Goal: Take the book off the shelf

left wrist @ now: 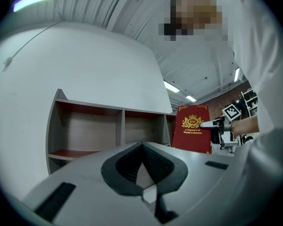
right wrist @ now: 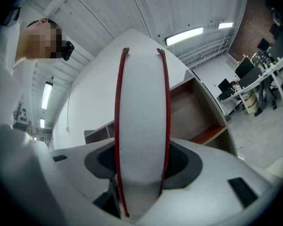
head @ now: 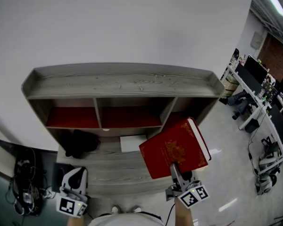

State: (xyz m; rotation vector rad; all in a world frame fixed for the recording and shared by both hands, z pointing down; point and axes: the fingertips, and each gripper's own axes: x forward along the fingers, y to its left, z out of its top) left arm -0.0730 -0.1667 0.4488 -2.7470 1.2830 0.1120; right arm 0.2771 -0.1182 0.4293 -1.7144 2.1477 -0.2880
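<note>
A red hardcover book with a gold crest is clear of the grey wooden shelf unit, in front of its right compartment. My right gripper is shut on the book's lower edge. In the right gripper view the white page block fills the space between the jaws. The left gripper view shows the book's cover upright beside the shelf. My left gripper hangs low at the left, apart from the shelf. Its pads meet with nothing between them.
A black bundle and a white sheet lie on the shelf's lower board. Cables and dark gear sit on the floor at the left. Desks with monitors stand at the far right. A white wall backs the shelf.
</note>
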